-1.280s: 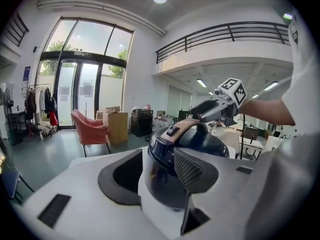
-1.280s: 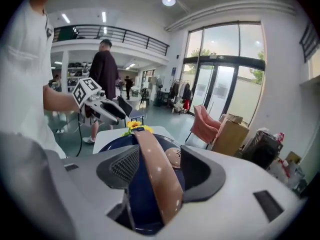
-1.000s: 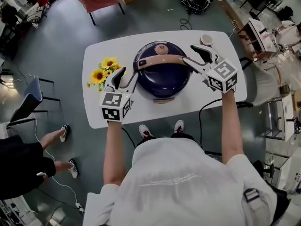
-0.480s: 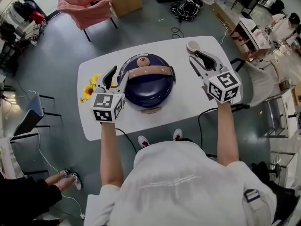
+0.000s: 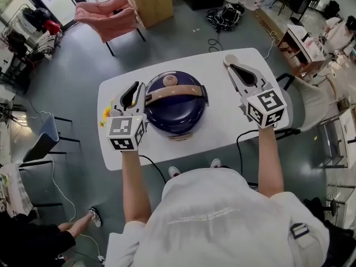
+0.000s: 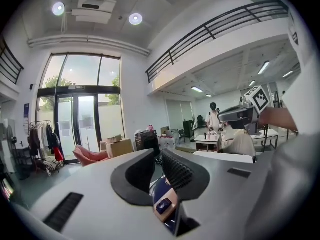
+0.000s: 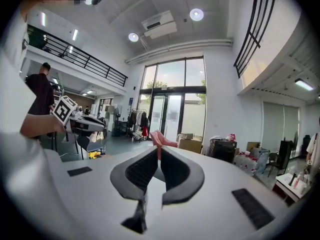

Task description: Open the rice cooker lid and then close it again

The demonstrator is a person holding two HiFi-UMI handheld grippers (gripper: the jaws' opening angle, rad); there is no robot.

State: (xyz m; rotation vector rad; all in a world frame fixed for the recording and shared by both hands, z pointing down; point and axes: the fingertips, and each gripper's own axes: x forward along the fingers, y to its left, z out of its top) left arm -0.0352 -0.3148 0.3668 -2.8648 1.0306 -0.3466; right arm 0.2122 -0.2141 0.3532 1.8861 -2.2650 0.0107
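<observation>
1. One white table (image 5: 222, 127) carries everything.
2. One dark blue rice cooker (image 5: 175, 113) stands at the table's middle, its lid down under a single tan handle (image 5: 175, 92). Neither gripper holds it. Opening and reclosing are therefore either all done or all still ahead, and the pictures do not settle which.
3. There are two grippers. The left gripper (image 5: 139, 88) hangs by the cooker's left edge, and the right gripper (image 5: 232, 68) is well off to the cooker's right. Both have just been closing on nothing, and their jaws are now drawn all but together.
4. One bunch of sunflowers (image 5: 105, 114) is half hidden behind the left gripper. One small pale disc (image 5: 229, 59) lies at the right gripper's tip, possibly a cap, but it is too small to tell.
</observation>
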